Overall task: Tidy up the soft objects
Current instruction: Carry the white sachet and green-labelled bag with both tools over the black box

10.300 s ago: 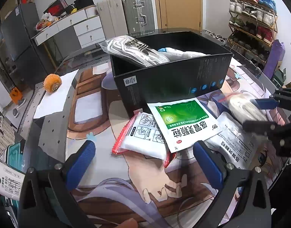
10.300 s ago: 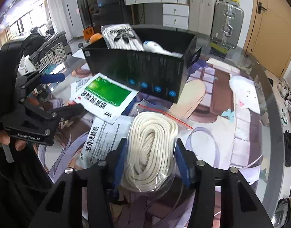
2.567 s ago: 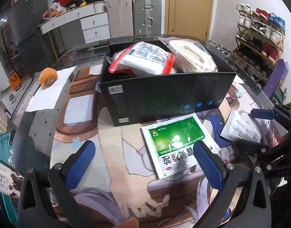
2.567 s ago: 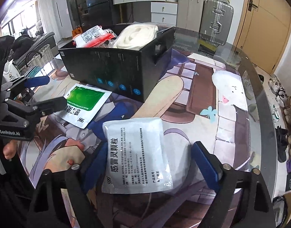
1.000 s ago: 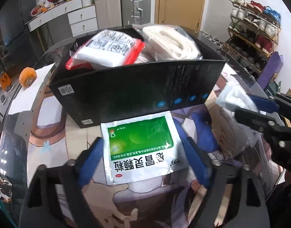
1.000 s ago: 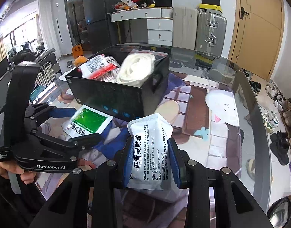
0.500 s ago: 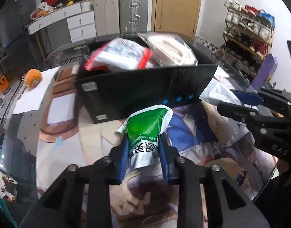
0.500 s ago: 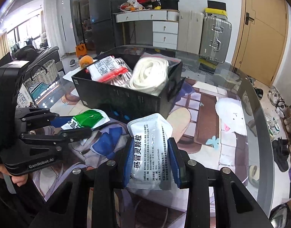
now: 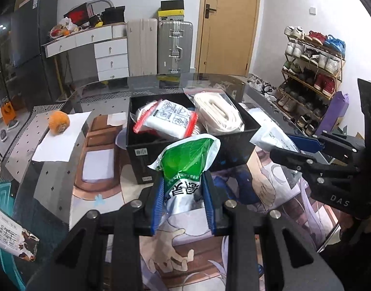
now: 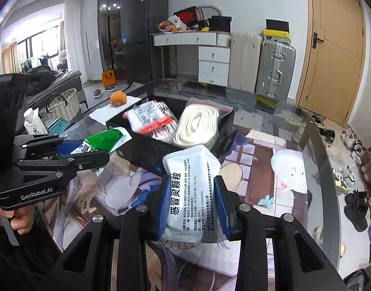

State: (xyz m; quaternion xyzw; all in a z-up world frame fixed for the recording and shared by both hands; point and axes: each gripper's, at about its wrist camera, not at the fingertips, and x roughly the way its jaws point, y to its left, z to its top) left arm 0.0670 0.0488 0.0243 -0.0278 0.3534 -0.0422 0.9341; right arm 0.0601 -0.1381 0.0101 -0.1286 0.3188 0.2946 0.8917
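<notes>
Above table, before black box [image 9: 185, 150]: left tongs [image 9: 183, 194] clamp green sachet [image 9: 185, 160]; right tongs [image 10: 192, 201] clamp white sachet [image 10: 192, 169], both angled downward.

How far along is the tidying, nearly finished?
Nearly. Done: the rope bundle and red-edged packet lie in the black box. In hand: the left gripper holds the green packet, the right gripper the white packet. Left: dropping both in.

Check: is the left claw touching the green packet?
Touching. The left wrist view shows the left claw shut on the green packet, both blue pads pinching its sides.
</notes>
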